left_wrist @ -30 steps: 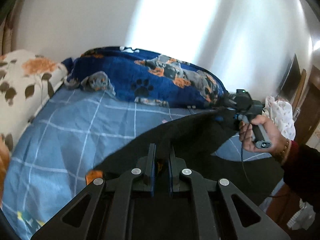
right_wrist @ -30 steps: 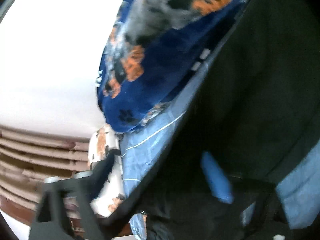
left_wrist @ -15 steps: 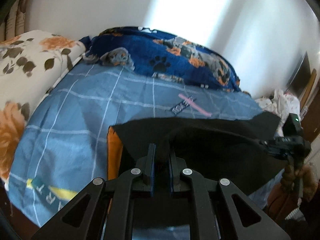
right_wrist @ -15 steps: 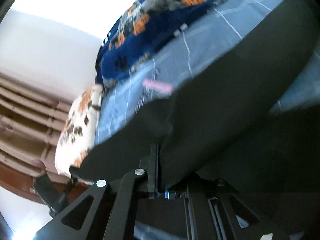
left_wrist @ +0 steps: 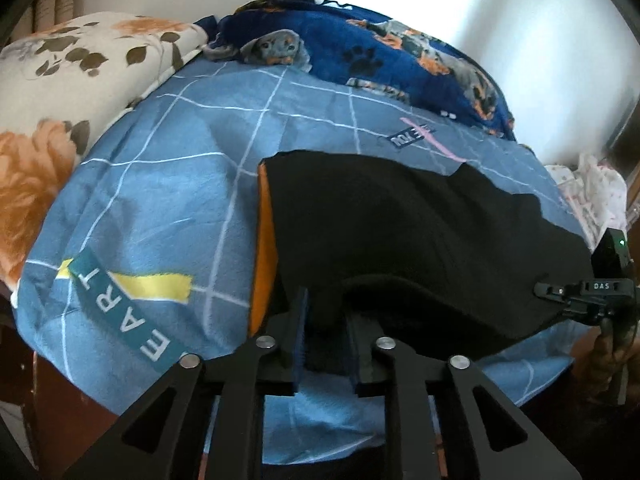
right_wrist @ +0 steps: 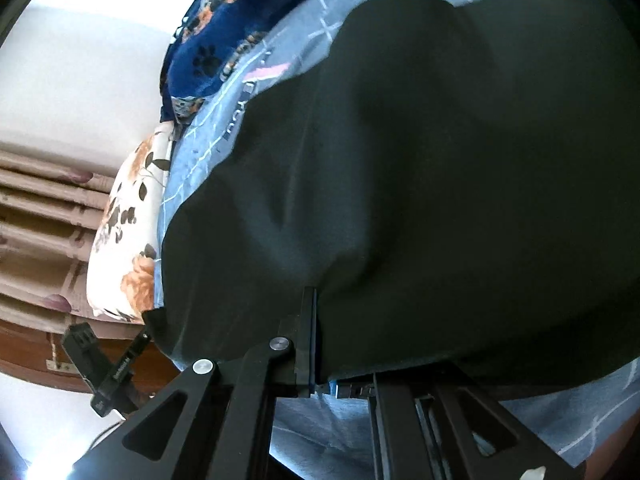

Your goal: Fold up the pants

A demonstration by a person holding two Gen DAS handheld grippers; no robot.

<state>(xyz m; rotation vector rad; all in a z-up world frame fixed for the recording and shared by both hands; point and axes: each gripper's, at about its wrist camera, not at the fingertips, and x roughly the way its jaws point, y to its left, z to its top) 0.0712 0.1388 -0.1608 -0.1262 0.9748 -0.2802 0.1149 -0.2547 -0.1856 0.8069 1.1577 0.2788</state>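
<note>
Black pants (left_wrist: 400, 232) with an orange lining strip (left_wrist: 264, 240) lie spread on the blue checked bedsheet (left_wrist: 160, 184). My left gripper (left_wrist: 326, 320) is shut on the pants' near edge at the bed's front. My right gripper (right_wrist: 340, 344) is shut on another part of the pants' edge, and the black cloth (right_wrist: 440, 180) fills most of the right wrist view. The right gripper's body (left_wrist: 600, 292) shows at the far right of the left wrist view, on the pants' right end.
A dark blue dog-print blanket (left_wrist: 380, 52) is heaped at the far side of the bed. A floral pillow (left_wrist: 72, 80) lies at the left. White cloth (left_wrist: 592, 188) is piled beyond the right edge. A white wall is behind.
Both grippers have pulled the pants from held up in the air down toward the bed's near edge. The black cloth now lies spread on the sheet.
</note>
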